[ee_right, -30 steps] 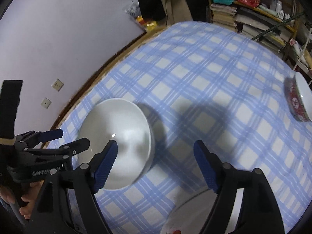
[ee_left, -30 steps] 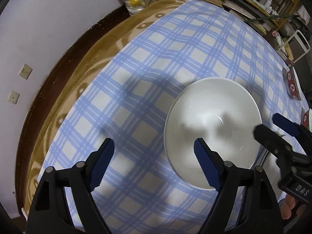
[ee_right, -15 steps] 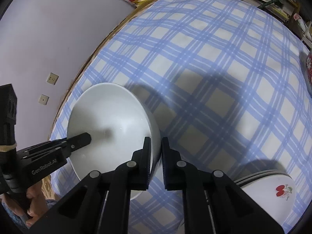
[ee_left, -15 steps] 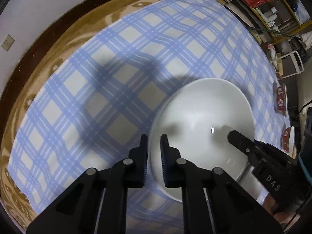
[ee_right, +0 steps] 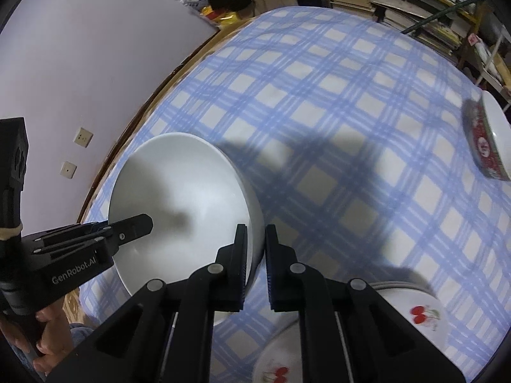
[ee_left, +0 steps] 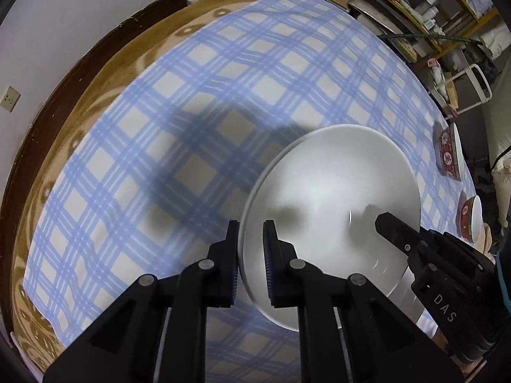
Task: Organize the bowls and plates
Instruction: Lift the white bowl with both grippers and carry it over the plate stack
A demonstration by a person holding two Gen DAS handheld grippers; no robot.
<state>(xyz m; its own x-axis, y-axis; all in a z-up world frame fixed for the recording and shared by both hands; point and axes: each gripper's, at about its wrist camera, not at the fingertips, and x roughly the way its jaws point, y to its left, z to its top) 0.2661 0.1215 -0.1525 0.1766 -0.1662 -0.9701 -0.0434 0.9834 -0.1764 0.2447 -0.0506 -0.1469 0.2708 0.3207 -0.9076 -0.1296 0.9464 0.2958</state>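
large white bowl (ee_left: 332, 198) on the blue checked tablecloth (ee_left: 198, 102), near the table's edge. left gripper (ee_left: 250, 239) closed on the bowl's left rim, one finger outside the wall, the other inside. right gripper (ee_right: 255, 242) closed on the opposite rim in the same way. just beside the bowl, stacked plates with cherry print (ee_right: 418, 312). far across the cloth, a red patterned bowl (ee_right: 485, 146); in the left view also a second red bowl (ee_left: 469, 220), nearer.
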